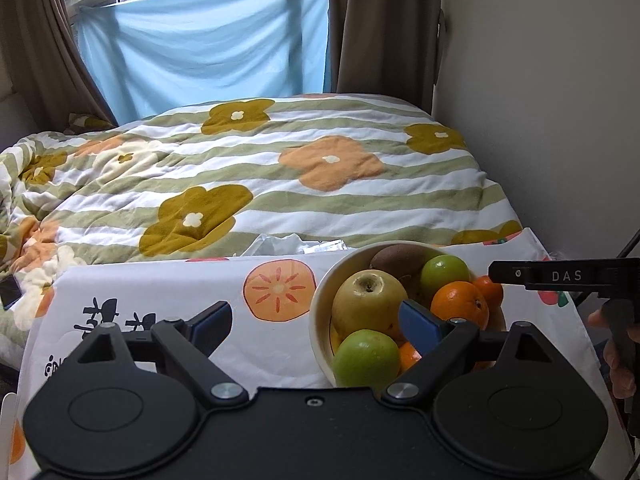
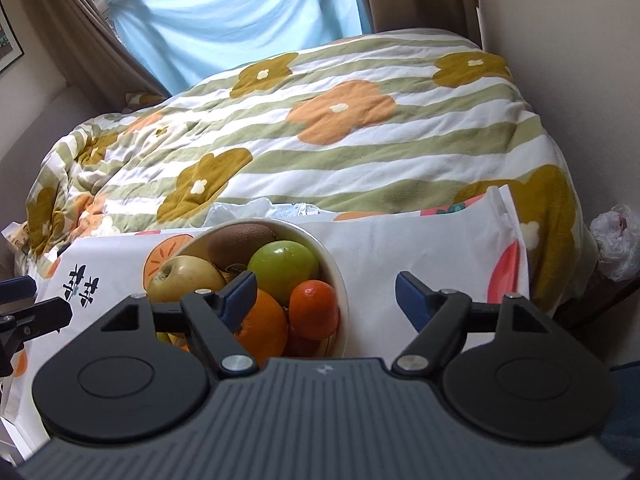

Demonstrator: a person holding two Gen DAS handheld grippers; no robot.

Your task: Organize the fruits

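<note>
Cream-coloured and round, the bowl (image 1: 320, 320) sits on the printed cloth (image 1: 160, 292) at the lower right of the left wrist view and at the lower centre-left of the right wrist view (image 2: 340, 280). We see it heaped with fruit: a yellow apple (image 1: 368, 304) at the left, a brown kiwi (image 1: 396, 258) at the back, a green apple (image 1: 444, 272) beside the kiwi, a second green apple (image 1: 366, 356) at the front rim, an orange (image 1: 460, 300) and a smaller tangerine (image 1: 490, 290) at the right. In the right wrist view the same pile shows the kiwi (image 2: 240, 242) at the top, the green apple (image 2: 284, 266) under it, the orange (image 2: 264, 324) and the tangerine (image 2: 314, 308) nearest us.

We hold the left gripper (image 1: 320, 322) spread wide with nothing between its blue pads; its right pad (image 1: 418, 328) lies in front of the fruit, its left pad over the cloth. The right gripper (image 2: 326, 298) is likewise released, jaws apart and empty; its left pad (image 2: 240, 298) overlaps the orange in the picture, though we cannot tell whether it touches, and its right pad hangs over bare cloth. A fingertip (image 1: 598, 318) shows at the right edge.

Behind the cloth a striped, flowered quilt (image 1: 280, 176) fills the middle, with a blue sheet (image 1: 208, 48) and brown curtains (image 1: 380, 24) at the top.
</note>
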